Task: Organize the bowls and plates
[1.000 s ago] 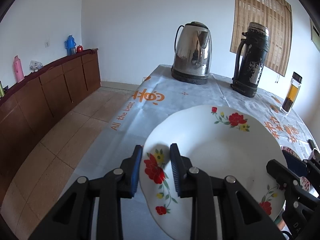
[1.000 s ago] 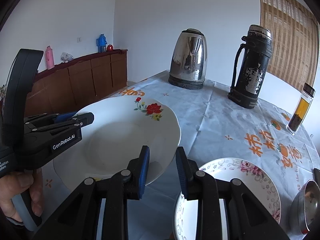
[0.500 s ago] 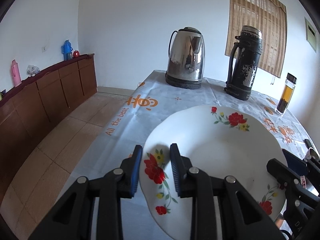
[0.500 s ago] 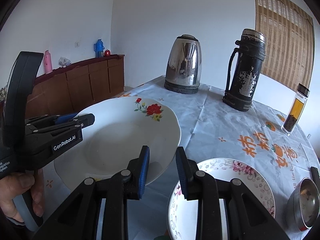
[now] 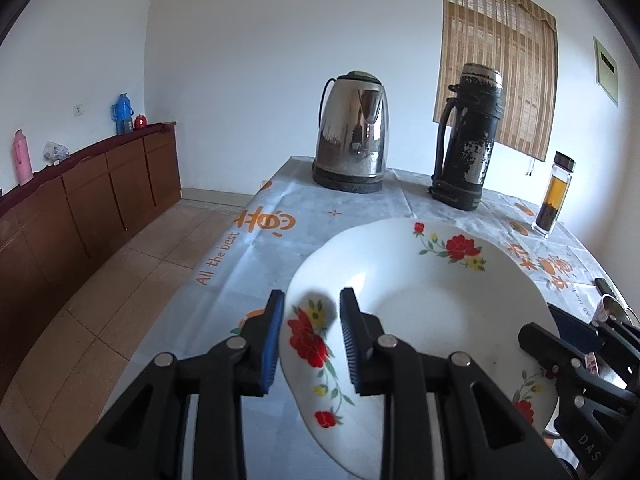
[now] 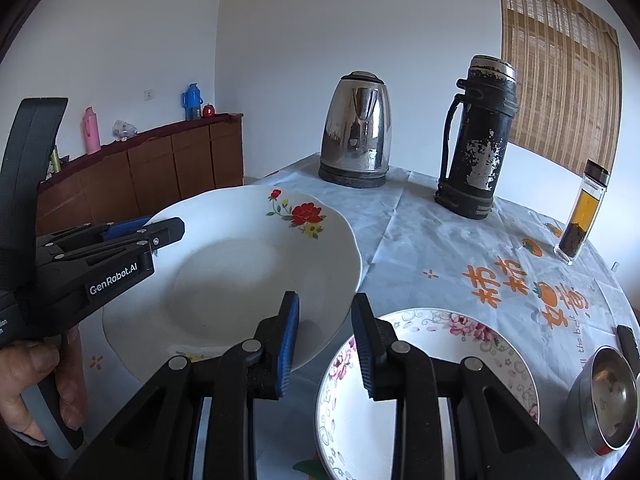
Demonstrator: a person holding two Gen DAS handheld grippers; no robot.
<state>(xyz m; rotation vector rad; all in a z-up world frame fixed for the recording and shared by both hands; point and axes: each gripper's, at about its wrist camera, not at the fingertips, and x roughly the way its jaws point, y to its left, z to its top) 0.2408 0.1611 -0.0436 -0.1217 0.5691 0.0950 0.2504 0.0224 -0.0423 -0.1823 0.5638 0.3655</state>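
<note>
– Left wrist view, item one: state the surface and the room.

– I see a table under a pale tablecloth (image 5: pixel 312 224) with orange print. The floor (image 5: pixel 140 260) is tiled and the walls are white. A brown sideboard (image 5: pixel 100 196) stands along the left wall. A bamboo blind (image 5: pixel 500 72) hangs behind the table.

– Item two: count the task items.

– I count two plates and one bowl. The red plate (image 5: pixel 420 312) is directly ahead of my left gripper (image 5: pixel 312 336). The pink plate (image 6: pixel 440 380) lies flat on the cloth, below and to the right of my right gripper (image 6: pixel 325 336). The steel bowl (image 6: pixel 608 396) stands at the right edge, near the pink plate.

– And the other items?

– There is one kettle (image 5: pixel 352 148), one black flask (image 5: pixel 468 140) and one tea bottle (image 5: pixel 554 196). All three stand upright at the far end, apart from one another.

– Item three: report the tool state.

– On my left gripper the jaws stand apart with the red plate's near-left rim between them. I cannot tell whether the pads press it. On my right gripper the jaws are released. The left pad sits at the red plate's near-right edge. The other finger is over the pink plate.
</note>
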